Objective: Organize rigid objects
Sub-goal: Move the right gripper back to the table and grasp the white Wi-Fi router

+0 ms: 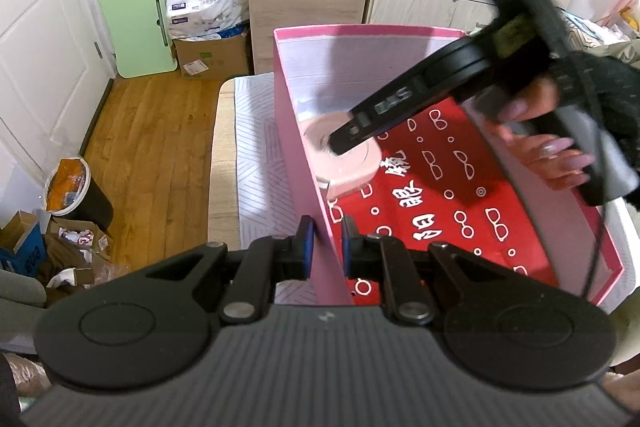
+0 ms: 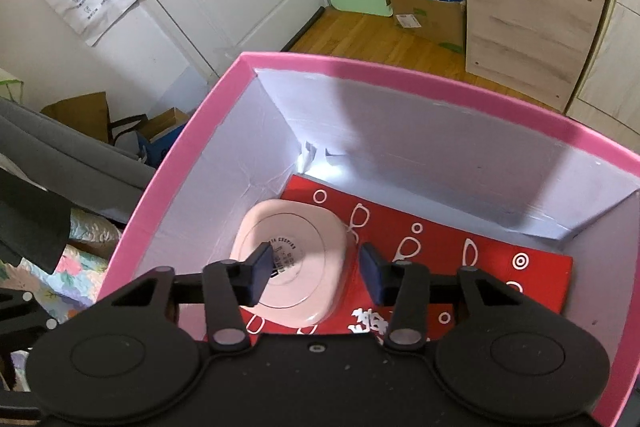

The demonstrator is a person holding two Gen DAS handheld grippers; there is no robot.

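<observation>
Dish sits upside down inside the pink box, on red packaging; right claw released above it, left claw pinching the box wall. Placement looks done.

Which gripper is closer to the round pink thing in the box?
The right gripper: it hangs open just above the pink case inside the box. The left gripper straddles the pink box's wall, off to the side.
</observation>
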